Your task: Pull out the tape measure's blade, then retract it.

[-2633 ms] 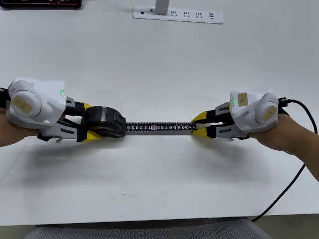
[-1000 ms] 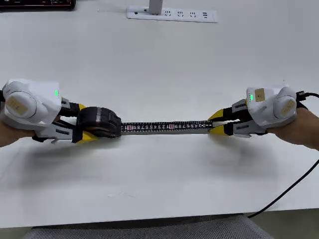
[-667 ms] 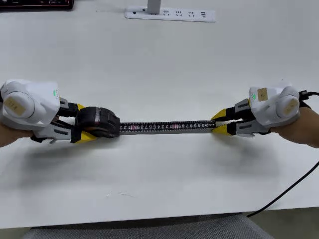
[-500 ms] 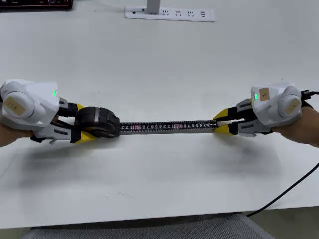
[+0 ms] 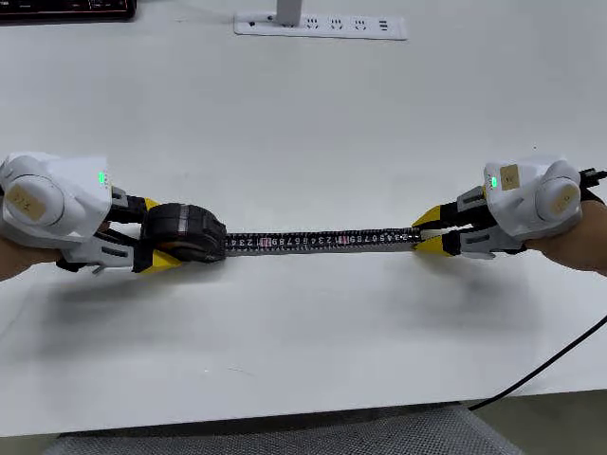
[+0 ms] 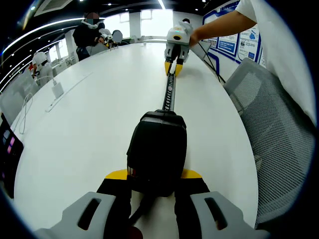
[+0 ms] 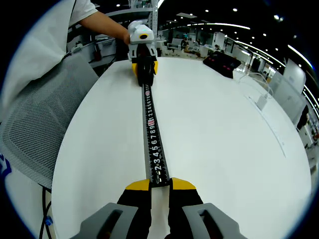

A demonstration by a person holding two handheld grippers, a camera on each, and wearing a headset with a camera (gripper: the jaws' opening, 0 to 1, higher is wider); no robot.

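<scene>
The black tape measure case (image 5: pixel 186 232) rests on the white table (image 5: pixel 303 123), with my left gripper (image 5: pixel 156 232) shut on it; its dark body (image 6: pixel 158 144) sits between the yellow-tipped jaws. The numbered dark blade (image 5: pixel 318 240) runs straight out to the right, low over the table. My right gripper (image 5: pixel 429 230) is shut on the blade's end (image 7: pixel 159 182). From the right gripper view the blade (image 7: pixel 151 134) stretches back to the case (image 7: pixel 143 69) and the left gripper (image 7: pixel 142 47). In the left gripper view the right gripper (image 6: pixel 175 55) holds the far end.
A white power strip (image 5: pixel 321 23) lies at the table's far edge, a dark keyboard corner (image 5: pixel 62 8) at the far left. A black cable (image 5: pixel 555 360) trails off the right front edge. A grey mesh chair (image 5: pixel 275 436) stands below the front edge.
My right gripper has moved further right with the blade's end, so more blade is out of the case. The left gripper and case stay roughly in place.
</scene>
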